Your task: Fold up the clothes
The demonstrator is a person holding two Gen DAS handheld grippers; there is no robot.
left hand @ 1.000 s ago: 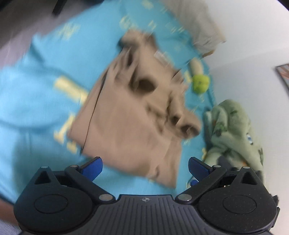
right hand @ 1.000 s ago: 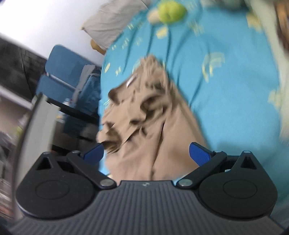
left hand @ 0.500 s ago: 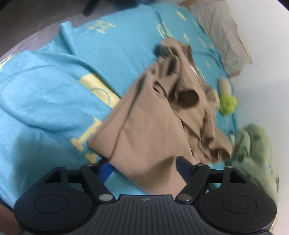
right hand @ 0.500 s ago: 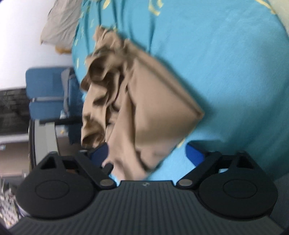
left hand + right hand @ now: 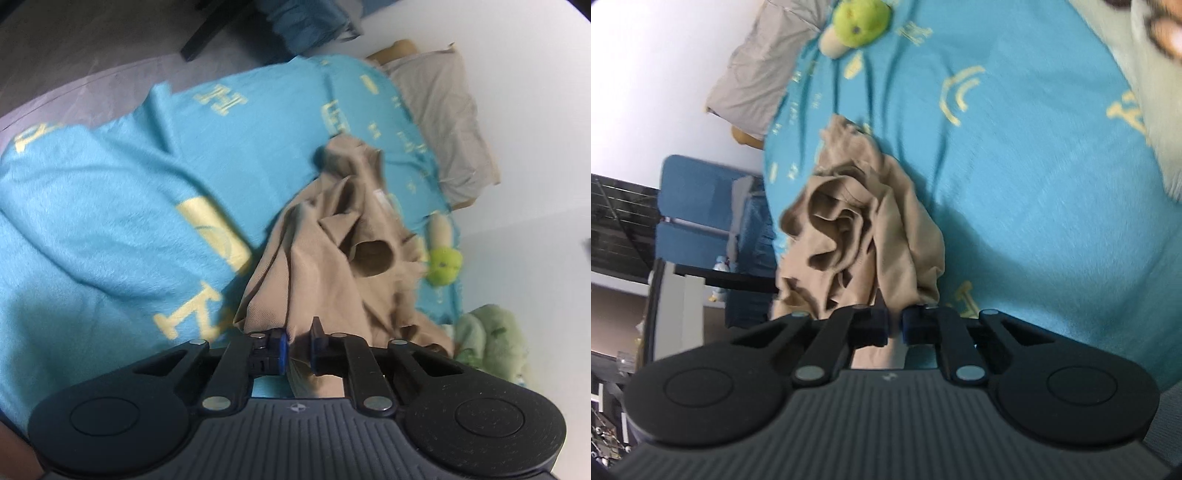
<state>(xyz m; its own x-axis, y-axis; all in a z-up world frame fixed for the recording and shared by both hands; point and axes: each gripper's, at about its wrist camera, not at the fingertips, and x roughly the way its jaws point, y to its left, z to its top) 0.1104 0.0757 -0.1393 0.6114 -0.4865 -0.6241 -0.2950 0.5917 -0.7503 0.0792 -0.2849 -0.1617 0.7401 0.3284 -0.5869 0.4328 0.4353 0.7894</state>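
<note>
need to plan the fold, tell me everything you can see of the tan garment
The tan garment is one plain beige piece of thin, soft-looking cloth, crumpled and bunched in loose folds with a small pale tag. It lies on the turquoise blanket. The left gripper and right gripper each pinch its near edge.

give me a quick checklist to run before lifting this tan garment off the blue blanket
1. Left tool has cloth: ok, its jaws are closing with the crumpled tan fabric garment pinched between them.
2. Right tool has cloth: ok, shut on a fold of the garment.
3. Garment spread flat: not ok, bunched in a heap.
4. Which edges are held: cannot tell, folds hide them.
5. Room on the turquoise blanket with yellow symbols: ok, bare beside the heap.
6. Green round plush toy apart from the garment: cannot tell, looks very close.
</note>
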